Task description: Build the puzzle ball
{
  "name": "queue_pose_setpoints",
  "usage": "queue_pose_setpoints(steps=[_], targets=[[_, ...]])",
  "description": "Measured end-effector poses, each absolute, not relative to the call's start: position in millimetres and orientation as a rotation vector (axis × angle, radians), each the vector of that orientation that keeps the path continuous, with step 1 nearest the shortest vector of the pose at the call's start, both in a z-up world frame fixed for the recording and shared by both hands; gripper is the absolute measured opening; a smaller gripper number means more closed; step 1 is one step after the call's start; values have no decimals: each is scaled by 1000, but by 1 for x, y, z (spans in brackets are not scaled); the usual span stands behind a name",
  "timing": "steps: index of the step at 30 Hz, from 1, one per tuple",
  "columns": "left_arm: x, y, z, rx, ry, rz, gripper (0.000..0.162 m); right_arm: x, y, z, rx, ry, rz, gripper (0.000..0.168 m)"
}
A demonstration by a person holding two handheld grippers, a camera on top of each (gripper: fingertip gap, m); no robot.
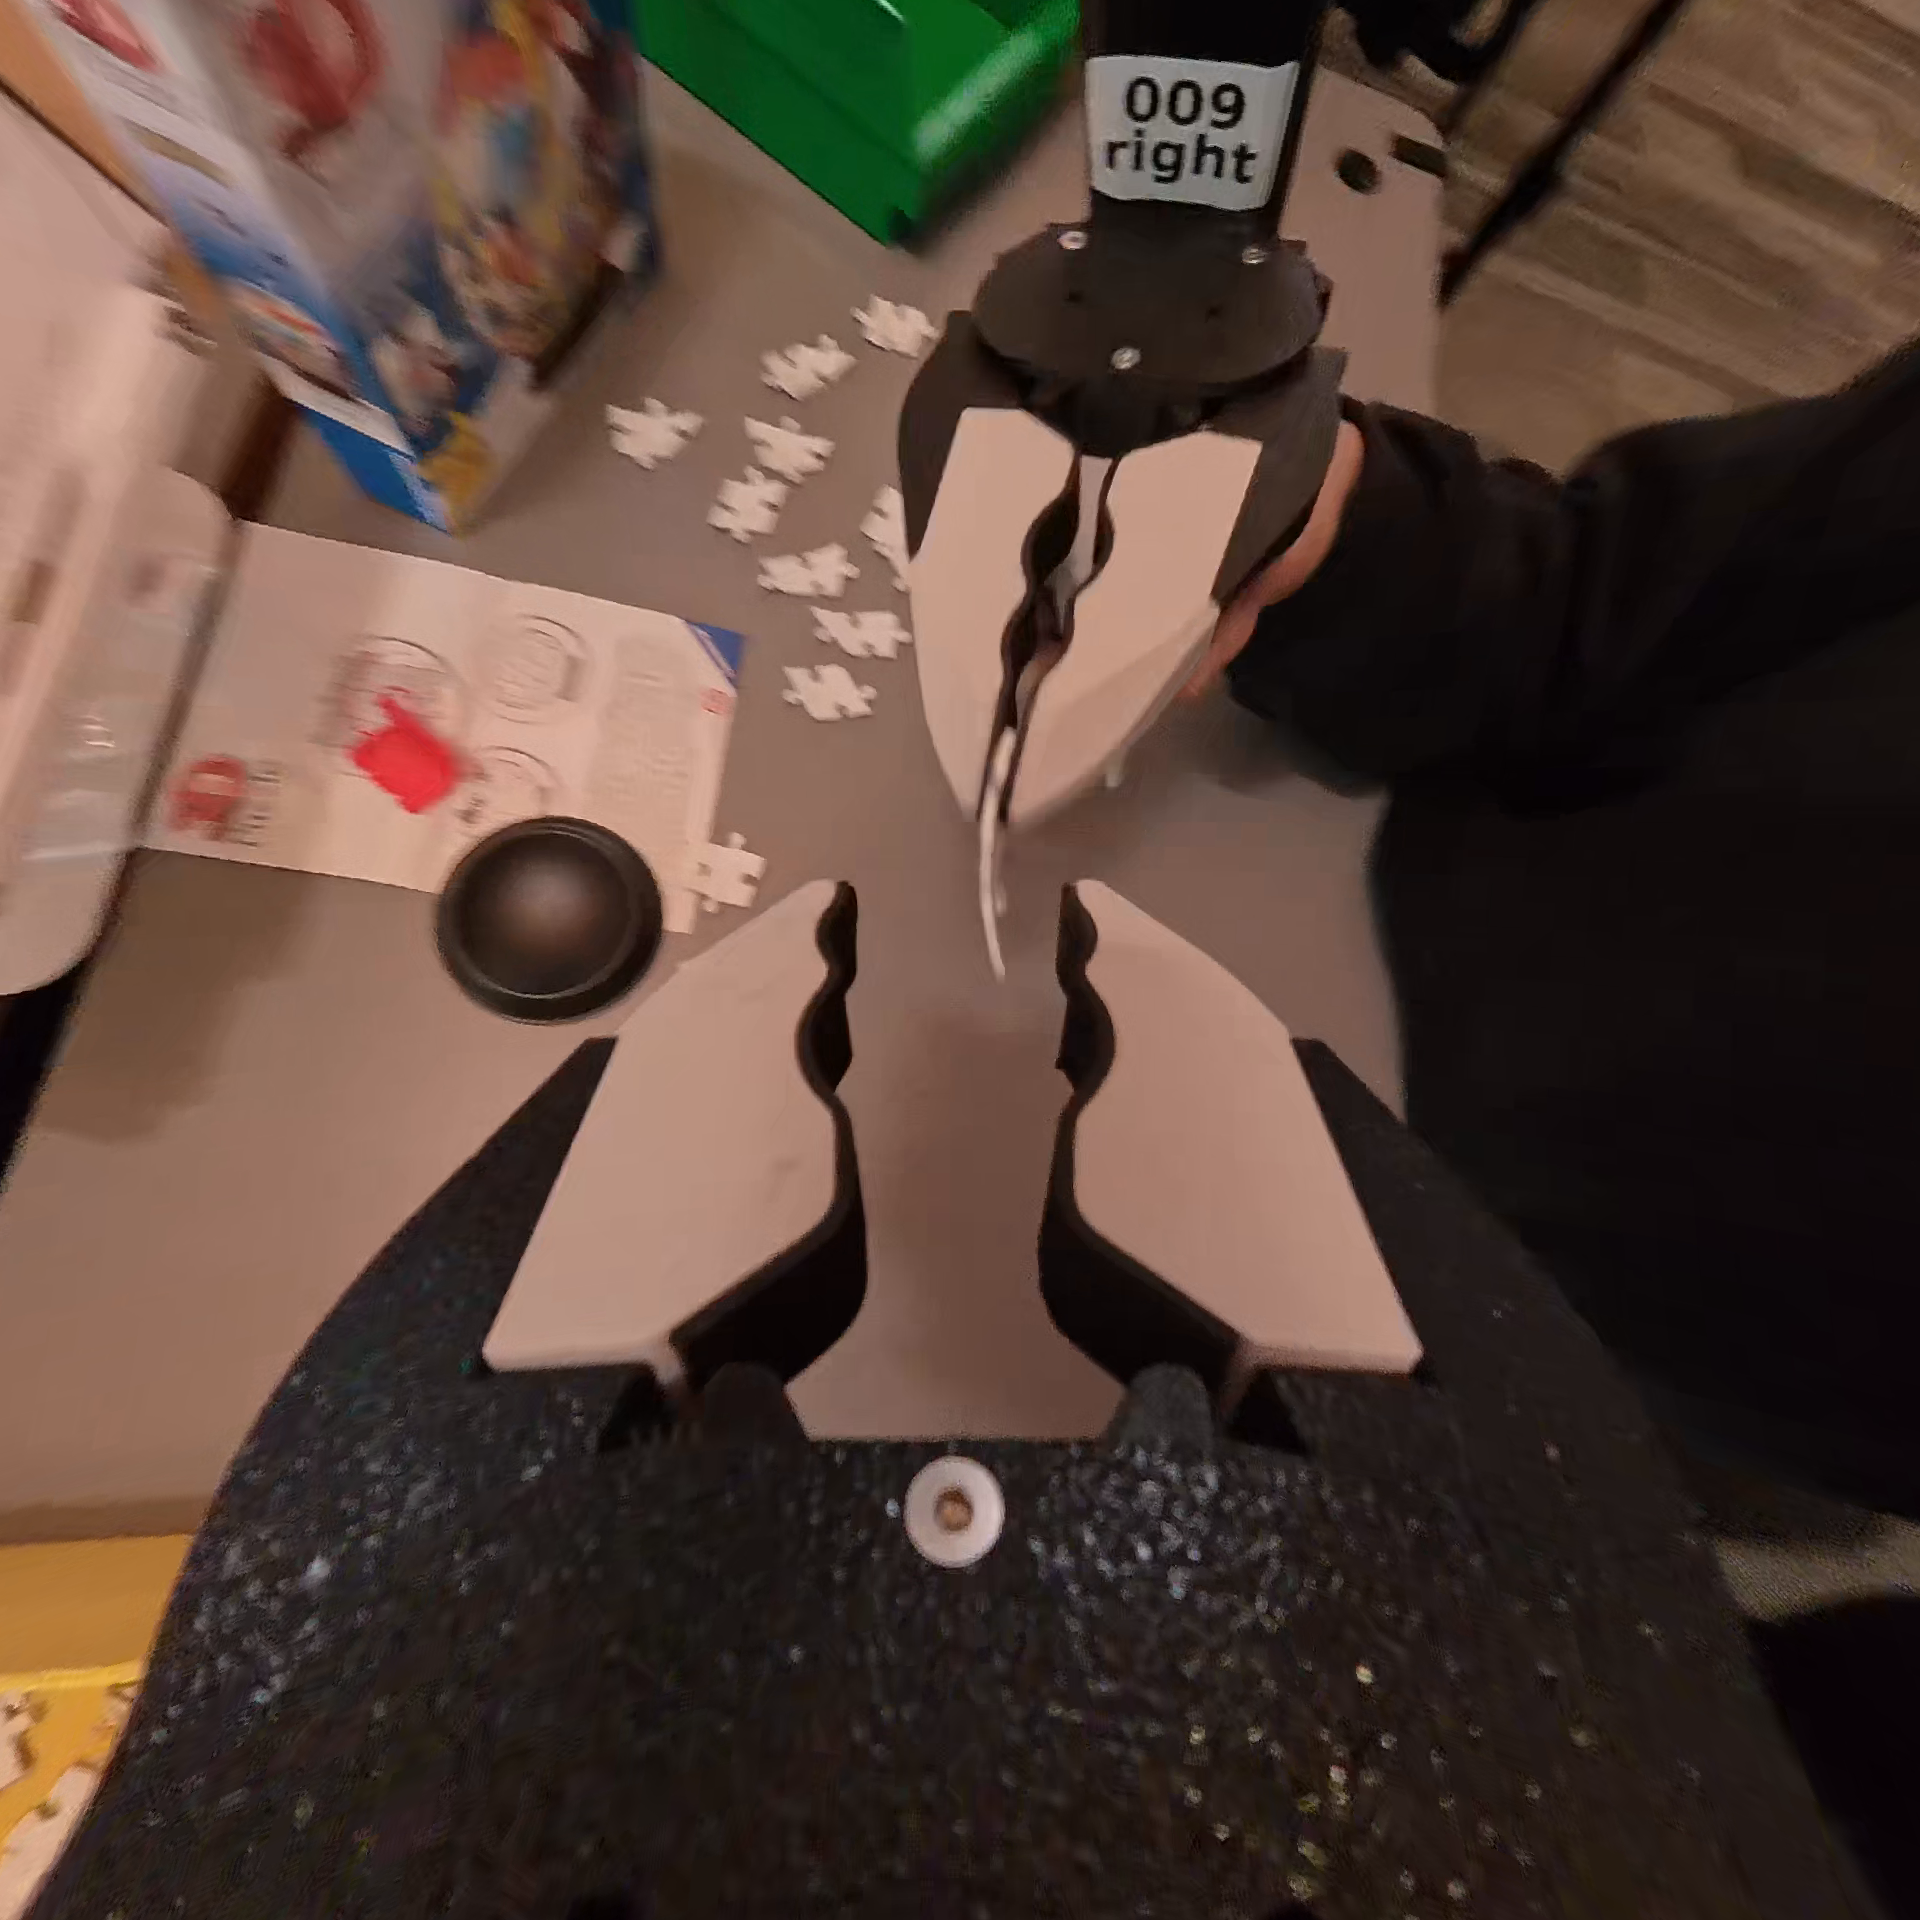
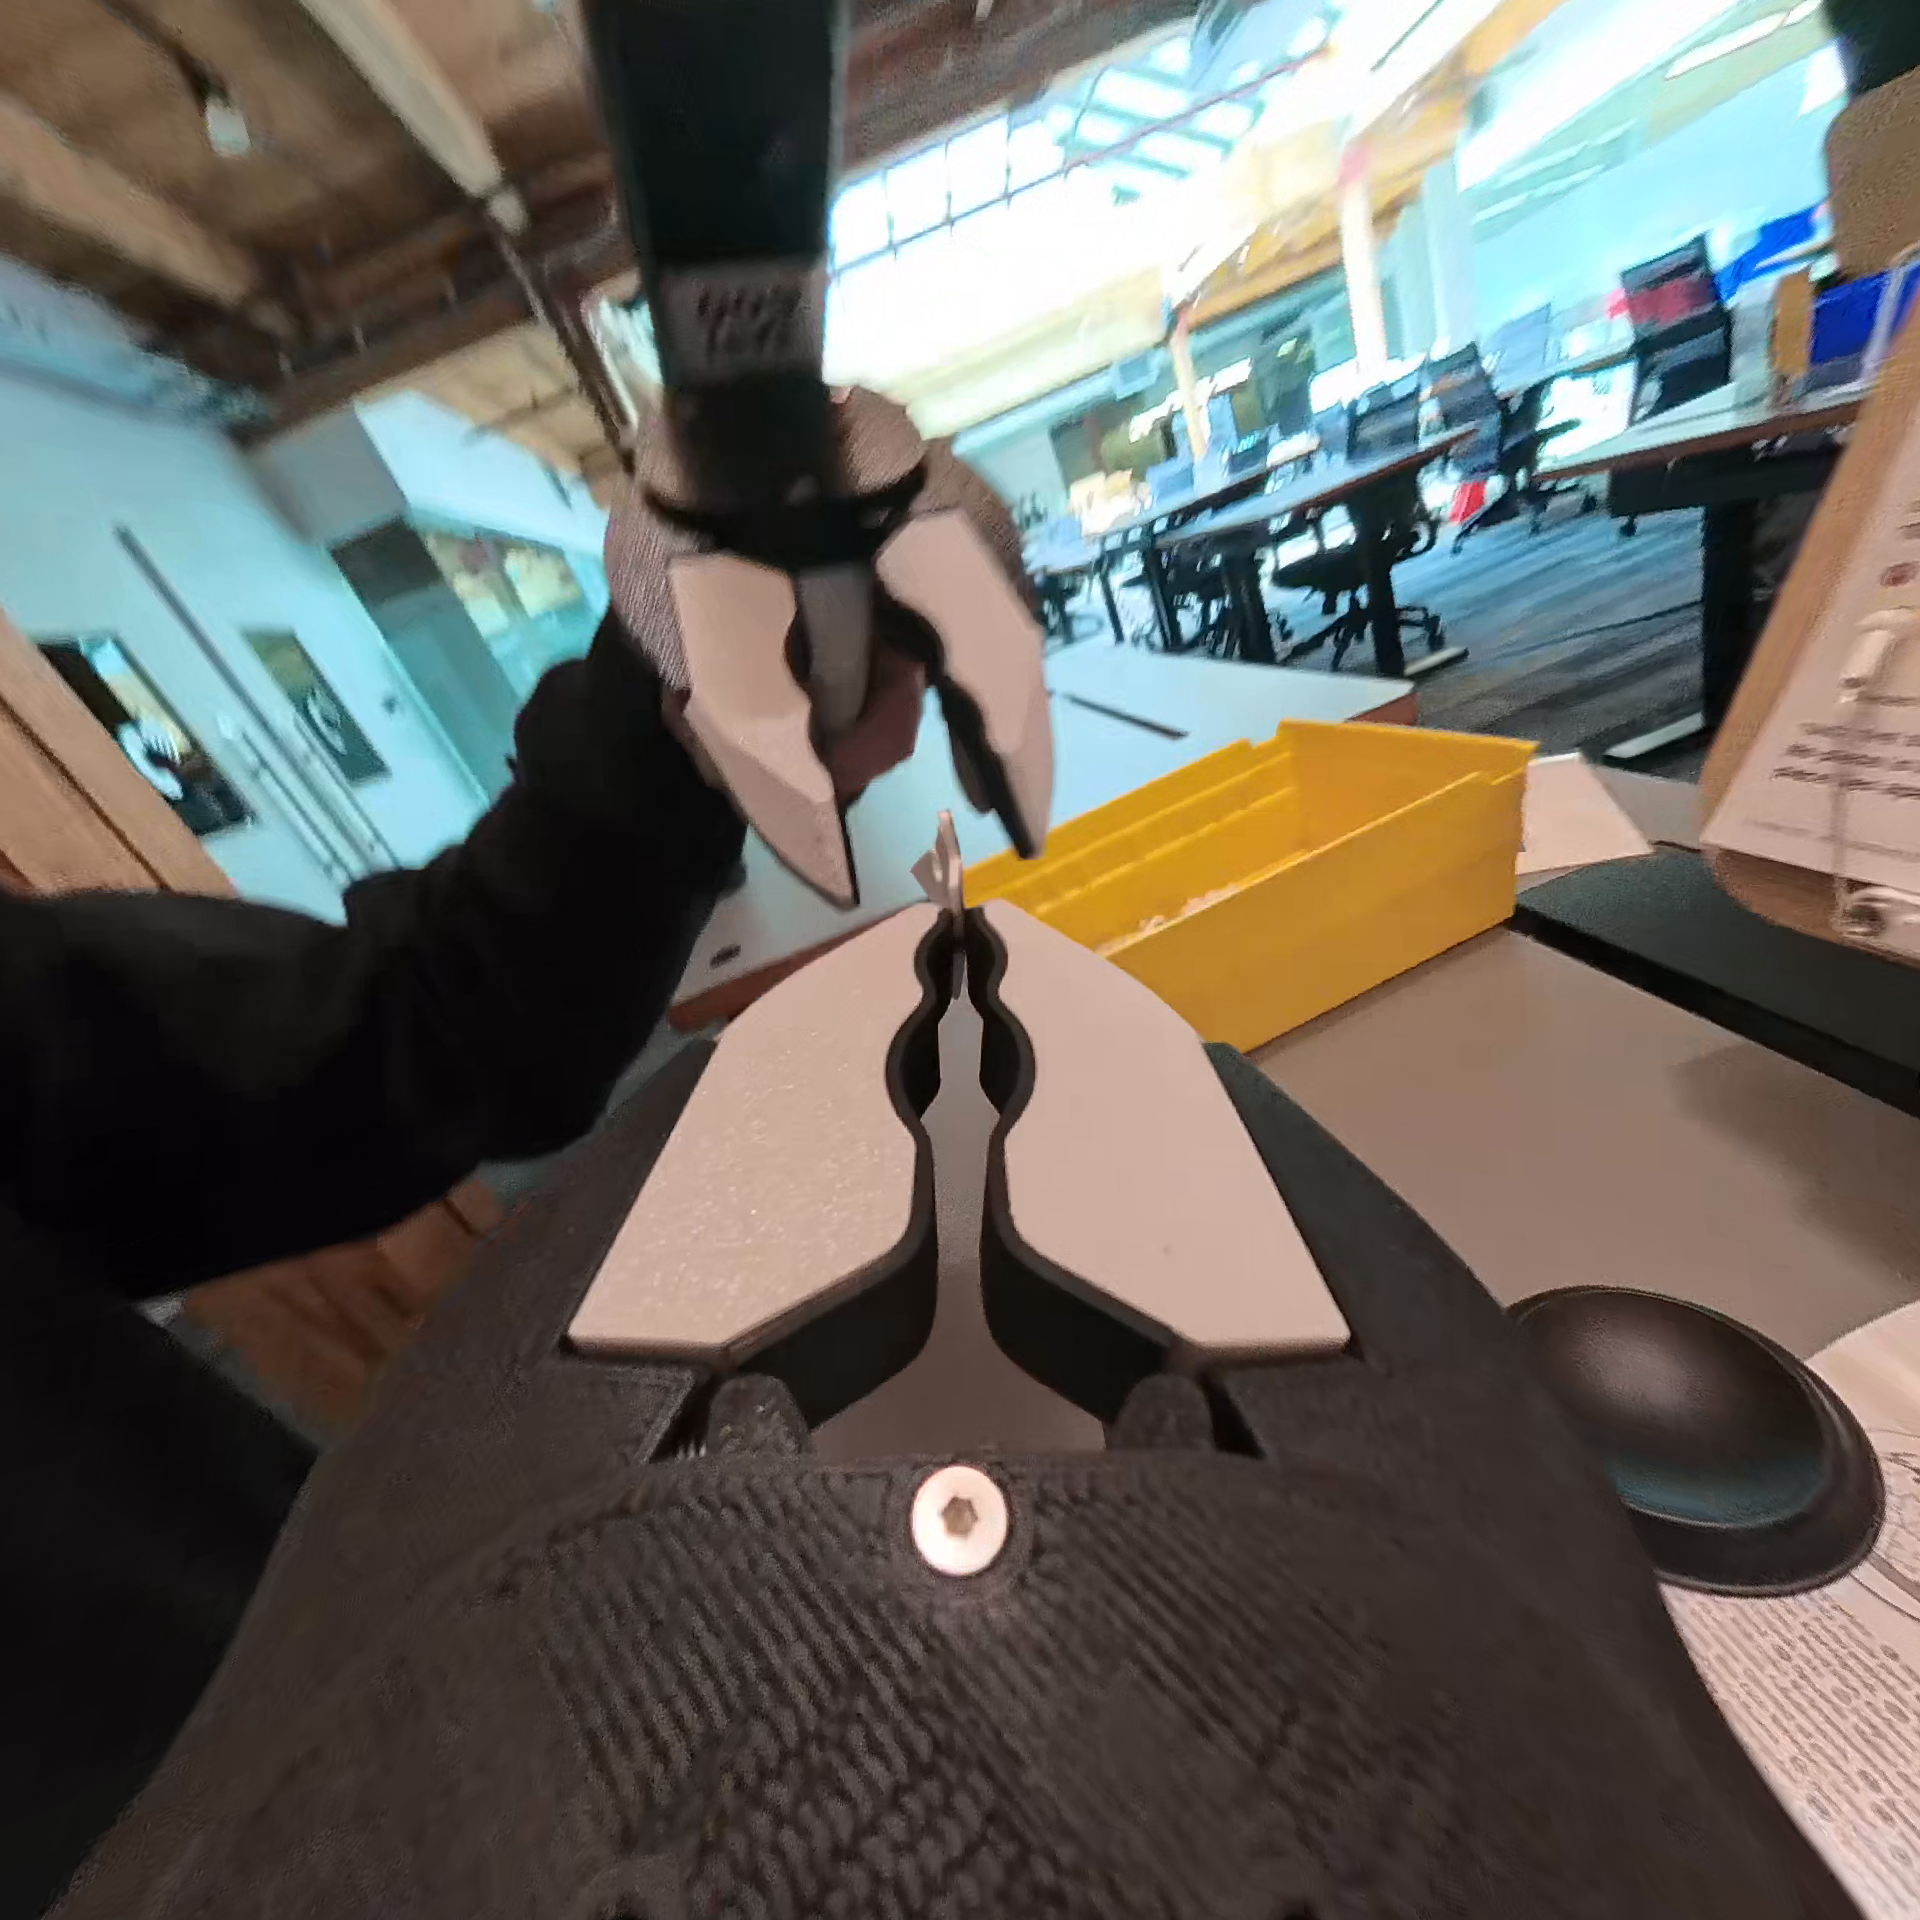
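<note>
My right gripper [image 2: 954, 920] is shut on a thin white puzzle piece [image 2: 943, 860], held edge-on above the grey table. In the left wrist view the right gripper [image 1: 992, 816] points down toward me, with the piece [image 1: 992, 894] sticking out of its tips. My left gripper [image 1: 961, 899] is open and empty. Its fingertips stand on either side of the piece's free end without touching it. The left gripper also shows in the right wrist view [image 2: 935, 868]. Several loose white puzzle pieces [image 1: 800, 520] lie on the table behind.
A black domed stand [image 1: 549, 920] sits on the table beside an instruction sheet [image 1: 447, 707]. One piece [image 1: 727, 871] lies by the sheet. A colourful puzzle box [image 1: 416, 208] and a green bin [image 1: 862, 94] stand at the back. A yellow bin [image 2: 1299, 883] holds more pieces. The grippers are tip to tip, or close to it.
</note>
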State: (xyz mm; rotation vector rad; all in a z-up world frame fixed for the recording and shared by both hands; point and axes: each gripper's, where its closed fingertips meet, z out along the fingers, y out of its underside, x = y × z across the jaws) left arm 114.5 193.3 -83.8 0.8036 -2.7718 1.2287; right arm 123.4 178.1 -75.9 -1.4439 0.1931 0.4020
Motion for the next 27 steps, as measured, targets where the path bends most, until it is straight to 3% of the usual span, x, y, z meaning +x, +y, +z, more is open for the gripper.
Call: queue_pose_setpoints(steps=[3,6,8,11,14,17,21,27], targets=[[117,178,-79,827,-2748,1414,21,136,165,-70,-1388,233,413,2],[126,165,-76,882,-2721,1538,17,136,161,-68,-1397,207,385,2],[134,162,-74,924,-2711,1610,2,139,157,-66,-1392,207,343,2],[137,158,-74,917,-2689,1650,2,142,152,-70,-1437,183,269,4],[136,155,-83,907,-2691,1589,1,151,143,-82,-1552,152,93,28],[136,151,-88,888,-2734,1509,2,140,140,-87,-1619,25,43,3],[142,142,-90,876,-2790,1442,2,145,129,-88,-1671,33,14,2],[162,109,-54,937,-2634,1868,0,166,91,-73,-1536,226,128,2]])
